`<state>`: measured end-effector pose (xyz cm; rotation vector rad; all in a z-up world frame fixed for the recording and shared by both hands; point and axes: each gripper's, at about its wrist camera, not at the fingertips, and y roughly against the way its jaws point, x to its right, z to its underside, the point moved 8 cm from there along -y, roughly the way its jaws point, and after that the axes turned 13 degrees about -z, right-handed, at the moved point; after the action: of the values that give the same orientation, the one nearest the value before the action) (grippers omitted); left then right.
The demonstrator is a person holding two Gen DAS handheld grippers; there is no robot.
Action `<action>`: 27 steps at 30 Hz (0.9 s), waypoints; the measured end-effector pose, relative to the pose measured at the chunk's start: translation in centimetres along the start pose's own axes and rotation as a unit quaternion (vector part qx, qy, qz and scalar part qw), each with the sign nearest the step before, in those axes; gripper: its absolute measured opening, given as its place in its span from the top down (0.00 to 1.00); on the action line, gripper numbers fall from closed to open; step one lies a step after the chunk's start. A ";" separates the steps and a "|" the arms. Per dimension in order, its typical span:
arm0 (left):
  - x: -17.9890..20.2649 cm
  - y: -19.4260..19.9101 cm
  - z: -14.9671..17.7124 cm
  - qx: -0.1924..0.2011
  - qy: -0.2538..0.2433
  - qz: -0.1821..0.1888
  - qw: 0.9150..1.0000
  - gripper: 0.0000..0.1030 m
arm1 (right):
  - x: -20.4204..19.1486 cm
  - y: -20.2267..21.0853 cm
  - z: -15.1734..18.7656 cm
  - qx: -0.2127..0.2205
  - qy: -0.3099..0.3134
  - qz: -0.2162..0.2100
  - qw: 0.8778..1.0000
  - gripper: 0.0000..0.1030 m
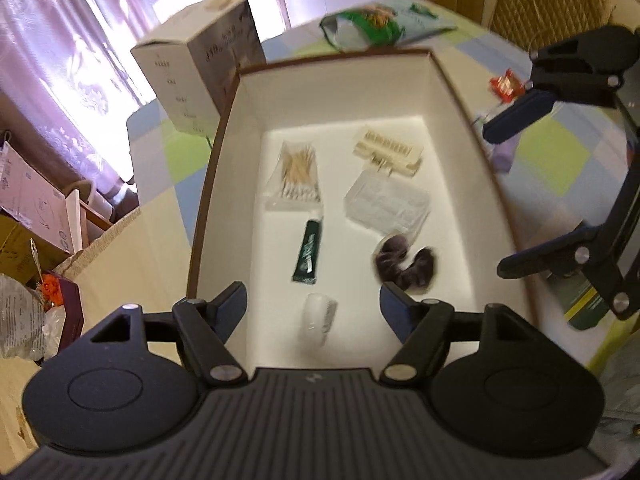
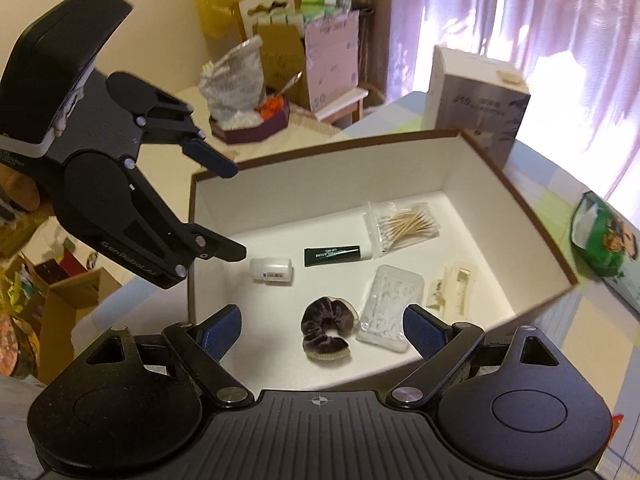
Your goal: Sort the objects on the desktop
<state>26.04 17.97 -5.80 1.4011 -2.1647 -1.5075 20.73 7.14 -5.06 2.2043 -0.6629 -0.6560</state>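
An open box with a brown rim (image 1: pixel 224 128) (image 2: pixel 320 148) and white inside sits on the table. In it lie a bag of cotton swabs (image 1: pixel 298 176) (image 2: pixel 404 226), a green tube (image 1: pixel 308 252) (image 2: pixel 336 256), a small white bottle (image 1: pixel 318 318) (image 2: pixel 272 271), a dark scrunchie (image 1: pixel 404 266) (image 2: pixel 326 332), a clear case of floss picks (image 1: pixel 386 202) (image 2: pixel 390 308) and a cream hair clip (image 1: pixel 390 152) (image 2: pixel 452 288). My left gripper (image 1: pixel 312 300) (image 2: pixel 230 210) hangs open above the box's near end, holding nothing. My right gripper (image 2: pixel 322 320) (image 1: pixel 500 200) is open and empty over the box's side.
A tall white carton (image 1: pixel 200 72) (image 2: pixel 476 108) stands beyond the box. A green snack bag (image 1: pixel 368 24) (image 2: pixel 600 236), a red wrapper (image 1: pixel 506 84) and a green booklet (image 1: pixel 580 308) lie on the checked tablecloth. Bags and cardboard boxes (image 2: pixel 280 60) crowd the floor.
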 end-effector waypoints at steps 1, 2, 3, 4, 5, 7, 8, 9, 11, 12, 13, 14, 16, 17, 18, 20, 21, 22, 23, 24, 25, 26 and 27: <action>0.3 0.7 -0.2 0.005 0.005 0.000 1.000 0.32 | 0.1 0.9 0.4 0.007 -0.005 0.002 1.000 0.10; 0.5 1.4 -0.3 0.010 0.010 0.000 1.000 0.32 | 0.3 1.7 0.7 0.015 -0.009 0.004 1.000 0.10; 0.8 2.1 -0.4 0.015 0.017 0.000 1.000 0.32 | 0.4 2.6 1.1 0.022 -0.014 0.005 1.000 0.10; 1.2 2.8 -0.6 0.020 0.024 0.001 0.999 0.32 | 0.5 3.6 1.6 0.030 -0.021 0.007 0.999 0.10; 1.6 3.5 -0.7 0.025 0.032 0.004 0.999 0.31 | 1.0 4.5 2.1 0.037 -0.028 0.009 0.999 0.10; 2.5 4.8 -0.9 0.033 0.048 0.011 0.998 0.31 | 2.1 6.5 3.6 0.047 -0.048 0.018 0.998 0.10; 3.2 5.4 -1.0 0.036 0.054 0.015 0.998 0.31 | 2.9 7.4 4.6 0.050 -0.061 0.023 0.997 0.10; 4.0 5.9 -1.1 0.038 0.059 0.020 0.997 0.31 | 3.6 8.3 5.6 0.053 -0.075 0.028 0.995 0.10; 5.5 6.9 -1.3 0.042 0.069 0.029 0.996 0.31 | 5.0 9.8 7.7 0.056 -0.103 0.030 0.993 0.10; 6.3 7.3 -1.3 0.044 0.074 0.034 0.996 0.31 | 5.6 10.3 8.8 0.057 -0.119 0.029 0.991 0.10; 7.1 7.5 -1.3 0.042 0.082 0.038 0.995 0.31 | 6.1 10.8 9.9 0.057 -0.134 0.028 0.989 0.10; 7.9 7.5 -1.3 0.039 0.090 0.040 0.994 0.31 | 6.5 11.0 11.2 0.054 -0.150 0.024 0.987 0.10; 9.1 7.4 -1.0 0.031 0.105 0.043 0.993 0.31 | 7.3 11.2 13.6 0.046 -0.181 0.016 0.982 0.10; 9.7 7.3 -0.8 0.025 0.114 0.043 0.992 0.31 | 7.6 10.8 15.0 0.038 -0.200 0.010 0.979 0.10; 10.2 7.3 -0.6 0.019 0.122 0.043 0.991 0.31 | 7.8 10.5 16.4 0.030 -0.219 0.004 0.975 0.10; 10.9 7.1 -0.1 0.010 0.137 0.040 0.990 0.31 | 7.8 9.6 18.6 0.018 -0.247 -0.015 0.969 0.10; 11.1 7.1 0.1 0.006 0.144 0.039 0.989 0.31 | 7.7 9.0 19.6 0.013 -0.261 -0.028 0.965 0.11; 11.3 7.1 0.3 0.003 0.150 0.038 0.988 0.31 | 7.6 8.4 20.4 0.006 -0.271 -0.043 0.962 0.25; 11.4 7.2 0.5 0.000 0.156 0.036 0.987 0.31 | 7.5 7.7 21.2 -0.002 -0.285 -0.059 0.957 0.32; 11.5 7.1 0.8 -0.004 0.160 0.033 0.986 0.31 | 7.5 7.1 21.8 -0.006 -0.304 -0.072 0.950 0.34; 11.6 7.1 1.0 -0.008 0.165 0.031 0.986 0.31 | 7.6 6.4 22.4 -0.009 -0.321 -0.085 0.943 0.34; 11.6 7.1 1.2 -0.011 0.168 0.028 0.985 0.31 | 7.5 5.9 22.9 -0.014 -0.330 -0.094 0.939 0.34; 11.7 7.1 1.4 -0.014 0.169 0.027 0.985 0.31 | 7.5 5.5 23.1 -0.013 -0.332 -0.099 0.938 0.37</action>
<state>14.61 10.47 -4.99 1.4534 -1.9500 -1.1742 10.41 -12.32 -16.67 2.0225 -0.7530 -1.5398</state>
